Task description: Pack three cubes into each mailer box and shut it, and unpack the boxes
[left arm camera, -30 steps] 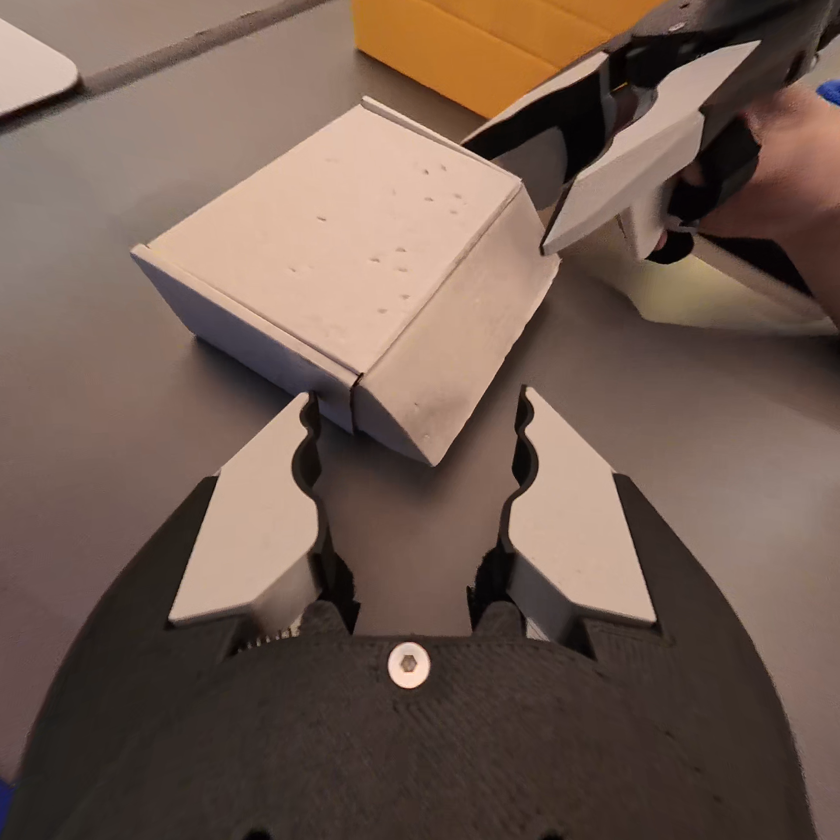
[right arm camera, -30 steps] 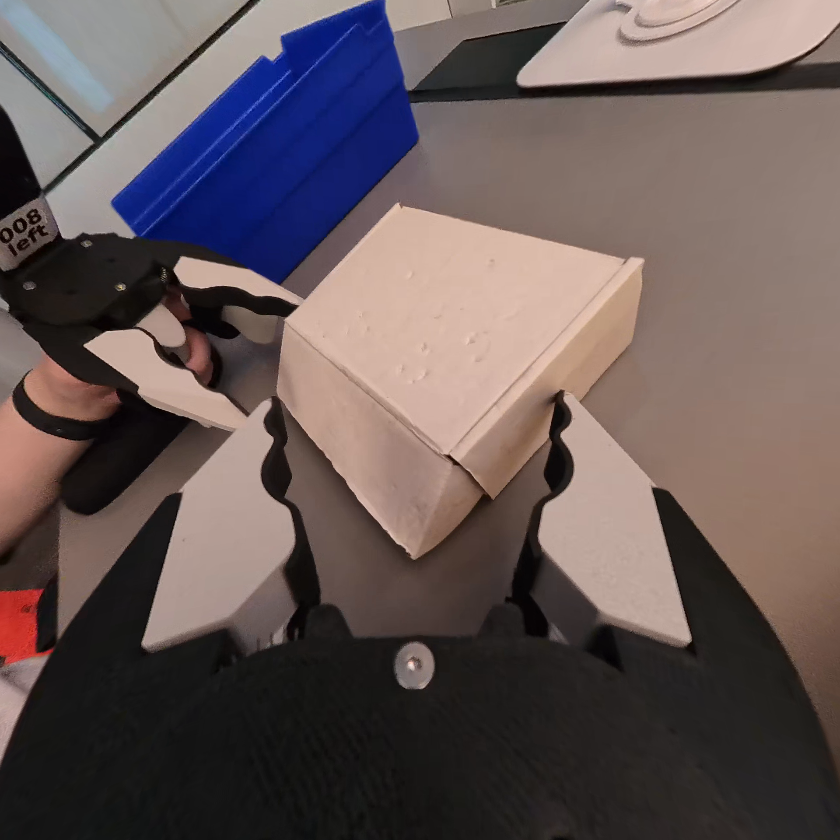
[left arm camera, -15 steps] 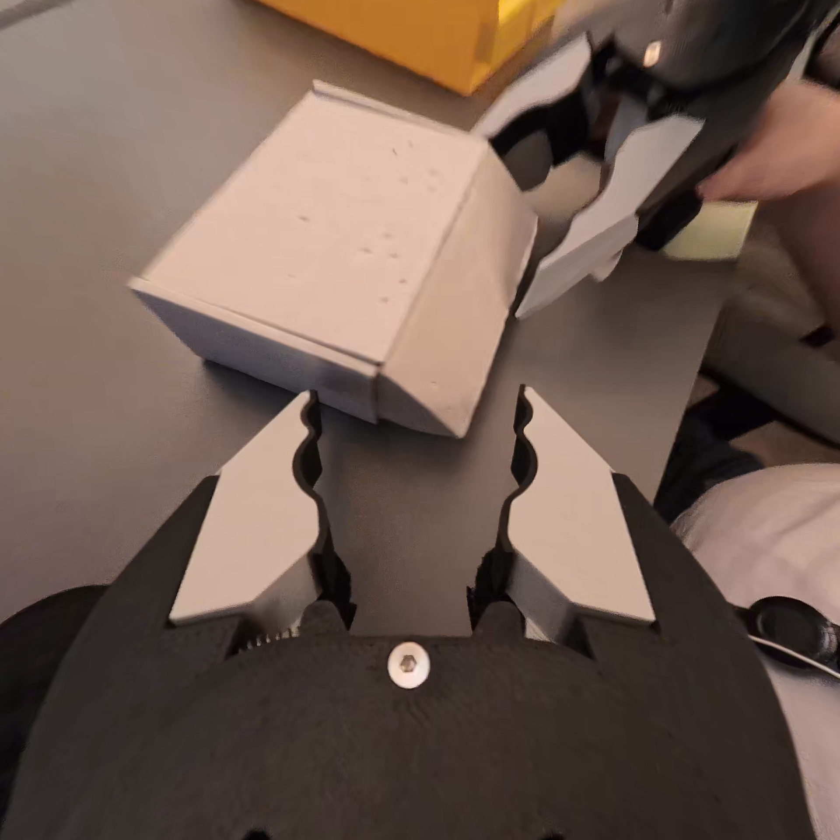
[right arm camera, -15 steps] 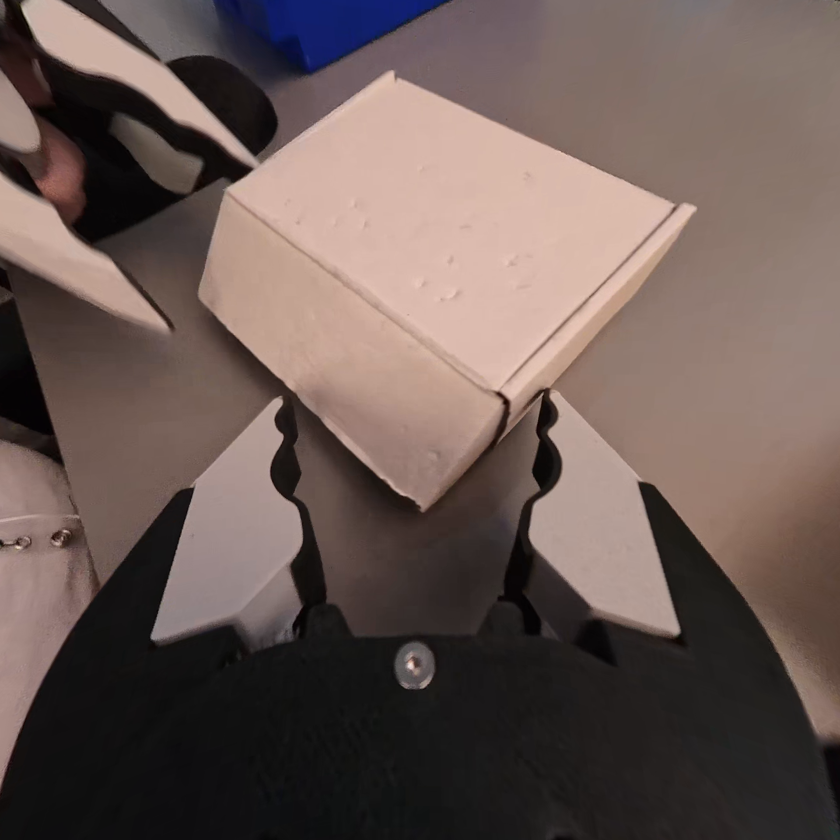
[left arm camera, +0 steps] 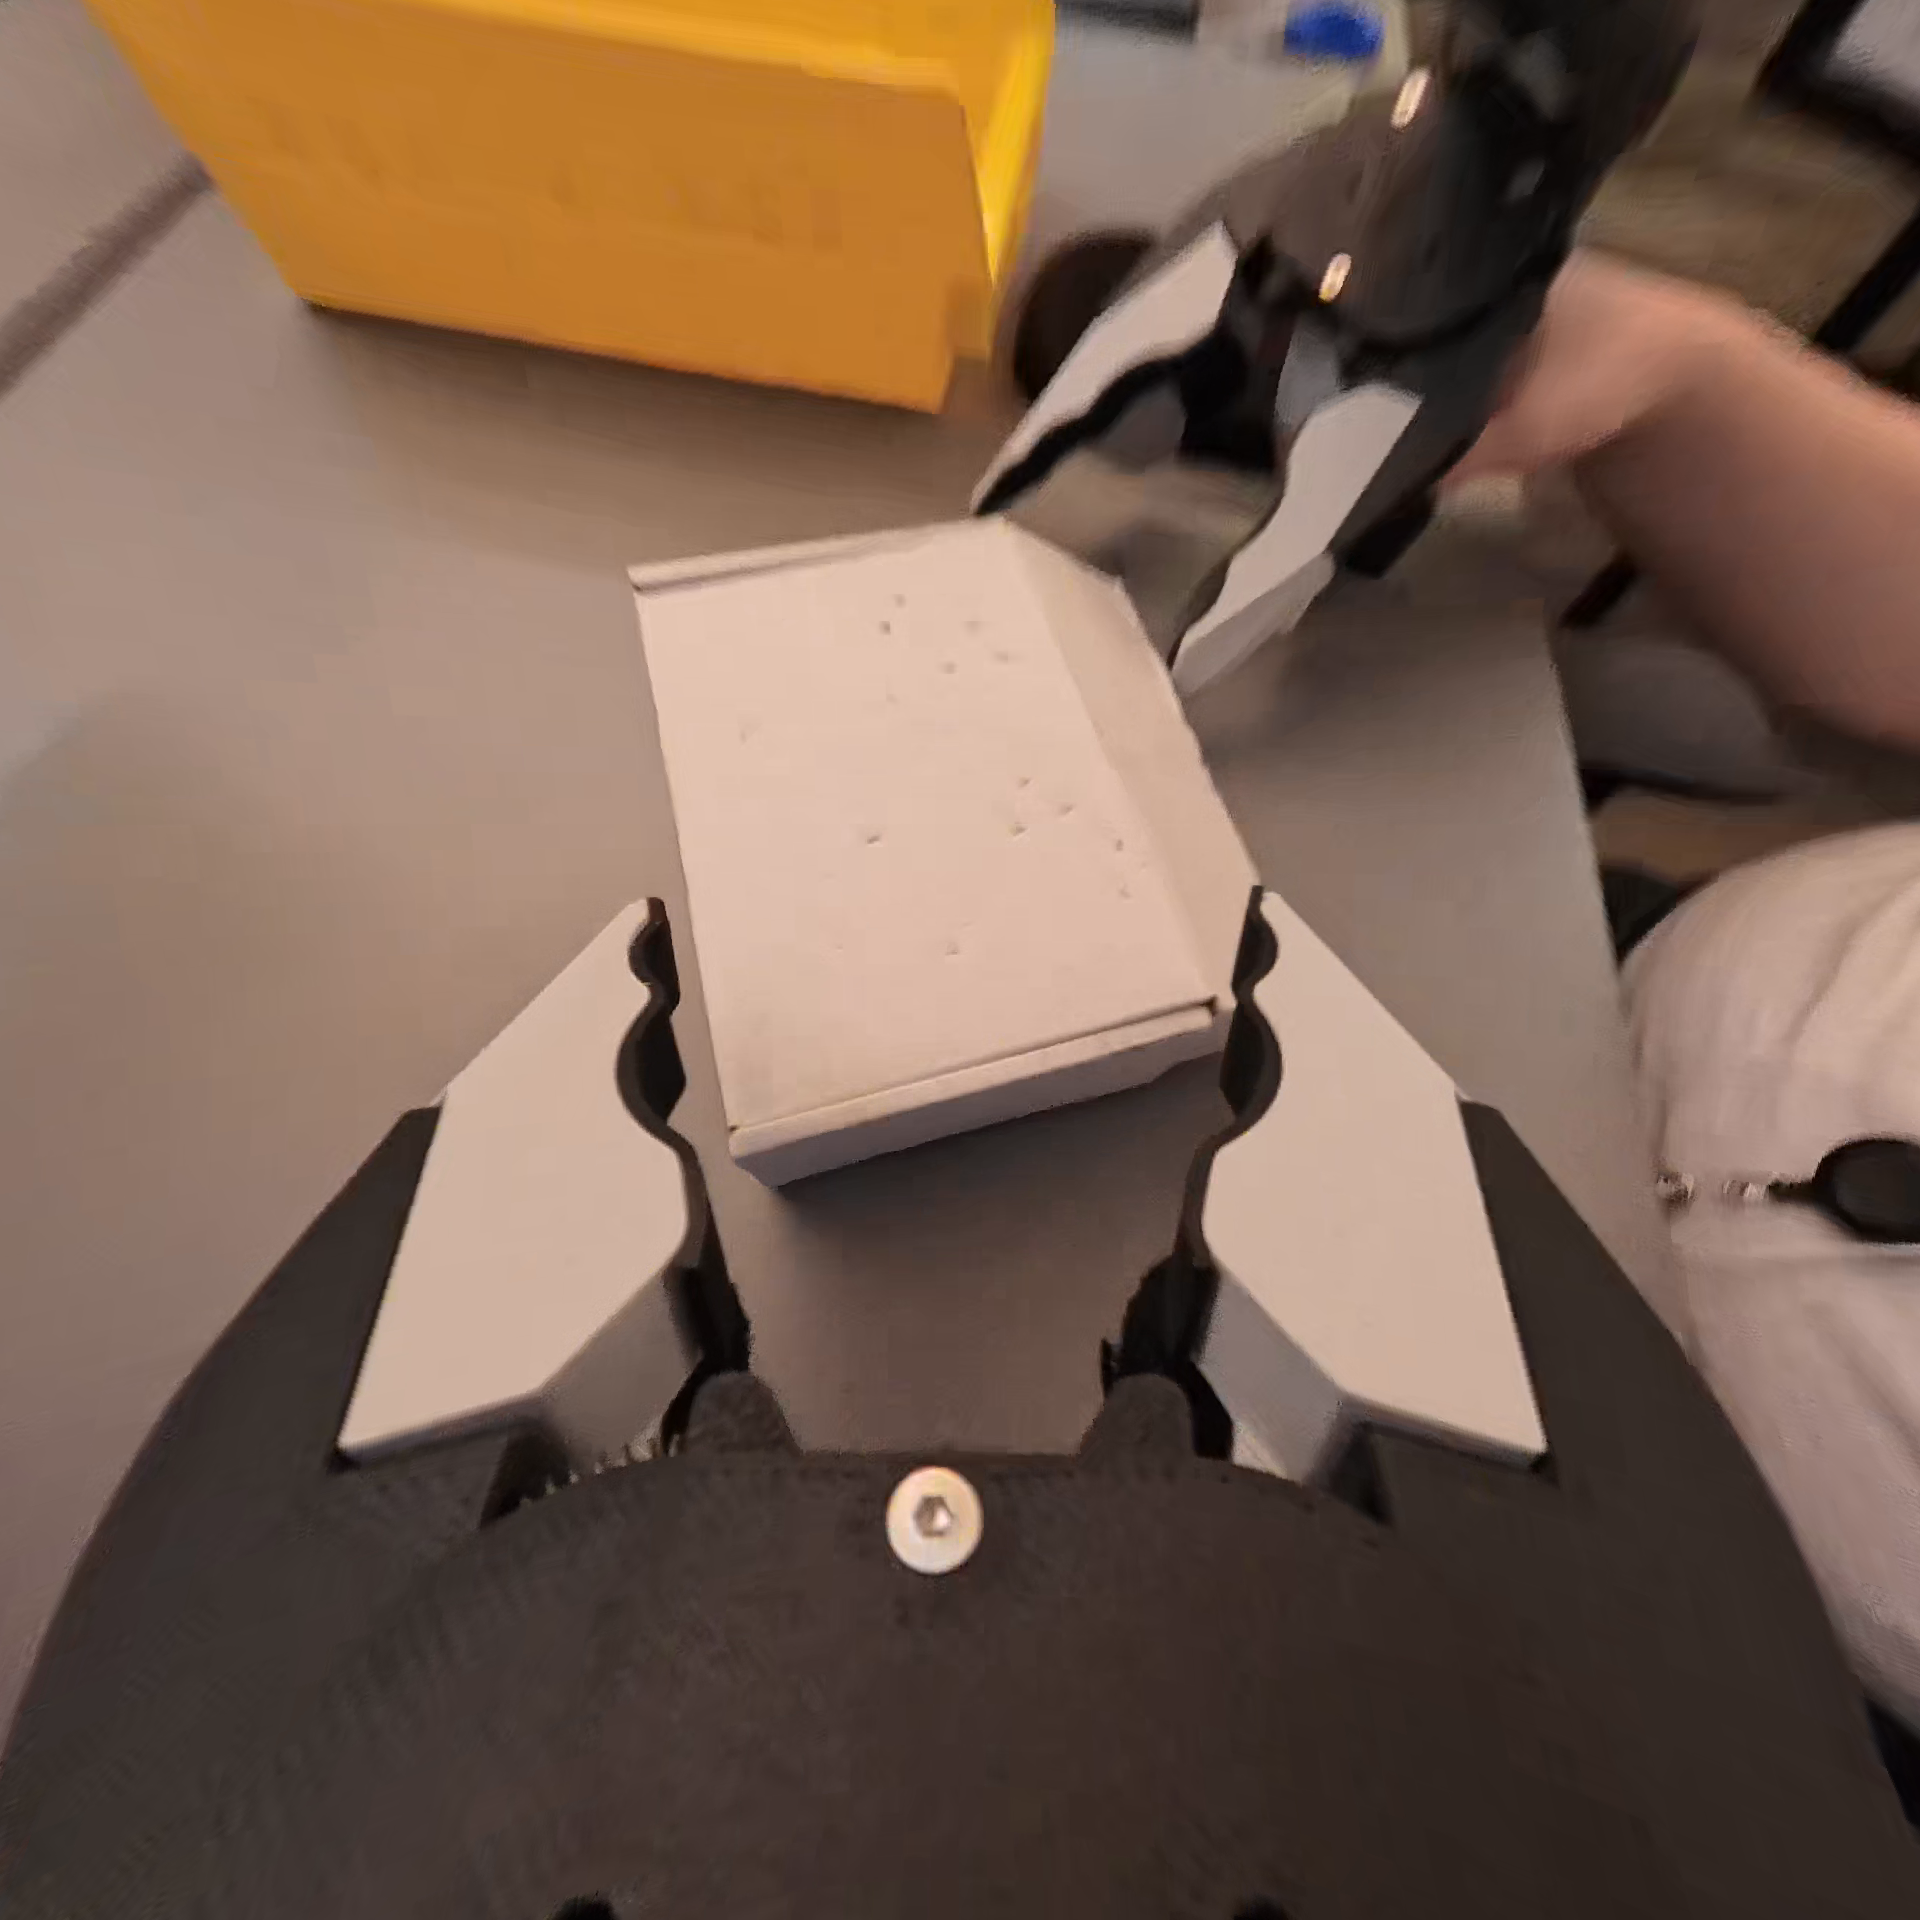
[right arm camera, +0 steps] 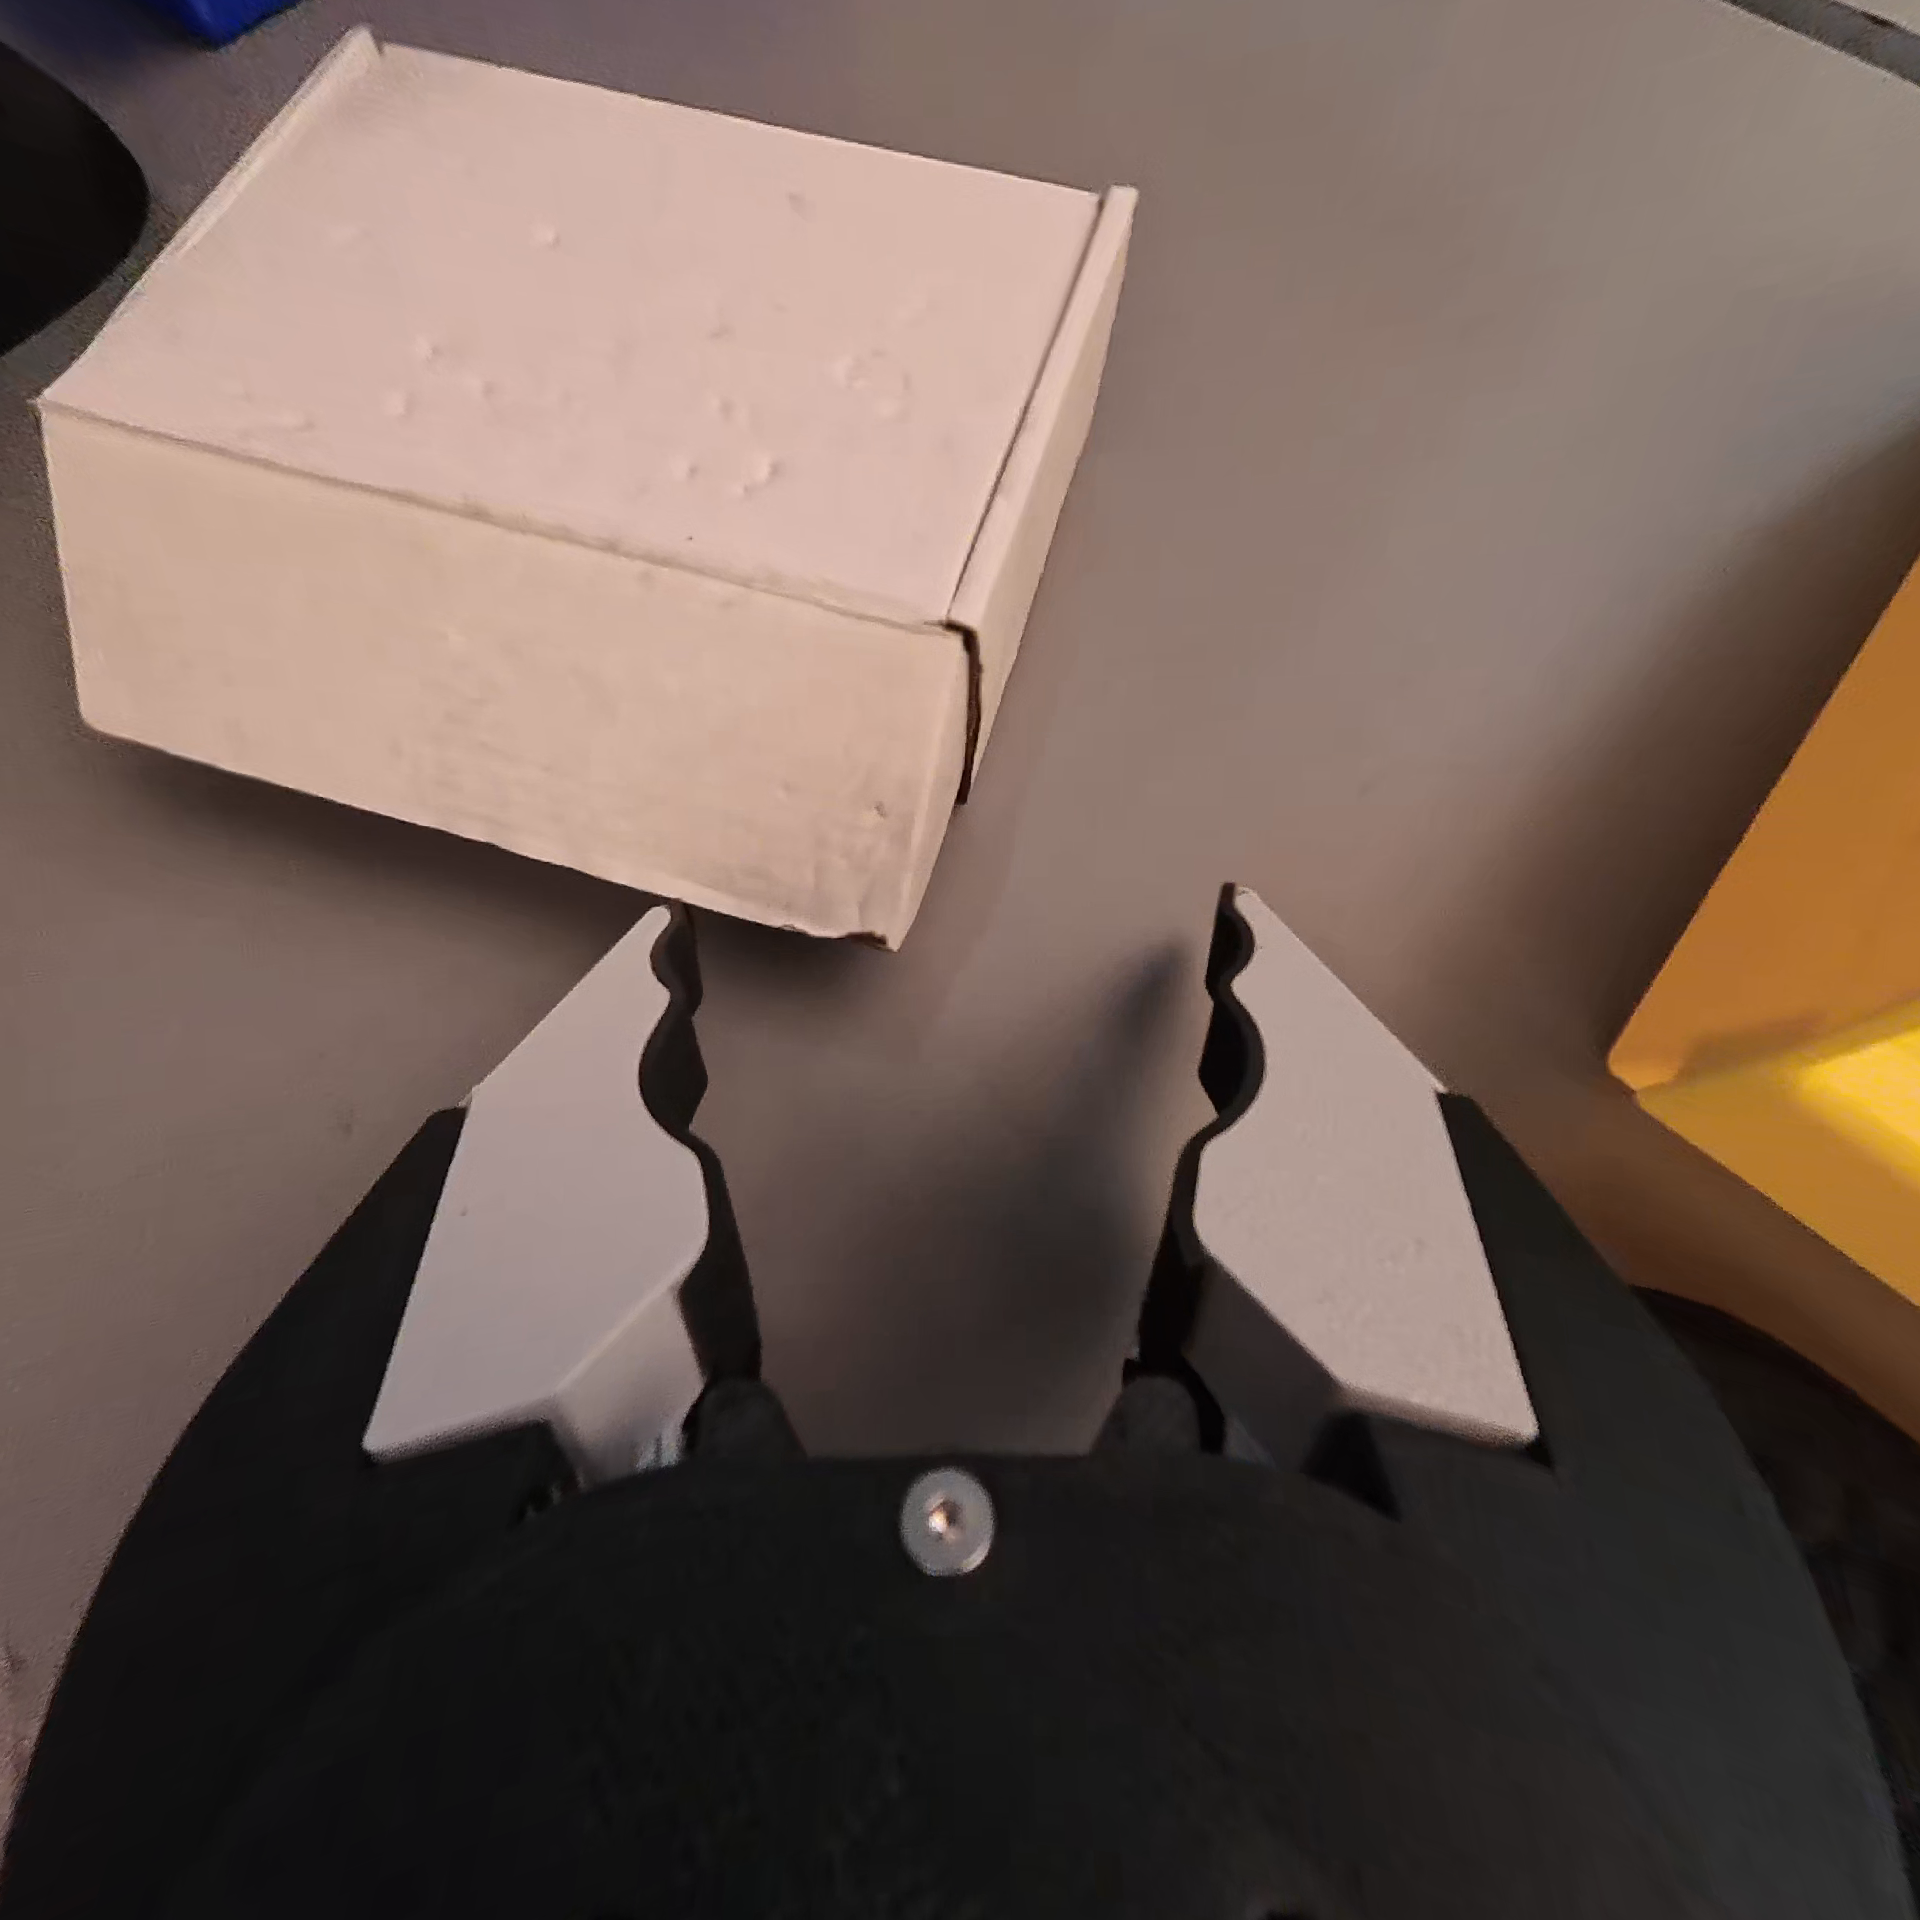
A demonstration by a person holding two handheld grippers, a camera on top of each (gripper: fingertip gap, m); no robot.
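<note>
A shut white mailer box (left arm camera: 925,831) lies flat on the grey table (left arm camera: 312,727). My left gripper (left arm camera: 951,914) is open and empty. The box's near end sits between its fingertips, and I cannot tell if they touch it. In the right wrist view the same box (right arm camera: 582,416) lies ahead and to the left. My right gripper (right arm camera: 951,904) is open and empty, just short of the box's near corner. It also shows, blurred, in the left wrist view (left arm camera: 1086,590) at the box's far right corner. No cubes are in view.
A yellow bin (left arm camera: 623,177) stands behind the box on the left, and shows at the right edge of the right wrist view (right arm camera: 1787,935). The person's forearm (left arm camera: 1714,540) and light clothing (left arm camera: 1787,1403) are at the right. The table edge runs close by.
My left gripper has swung round and moved forward, so the box's end now lies between its fingers. My right gripper has shifted along the box to its corner. Both stayed open.
</note>
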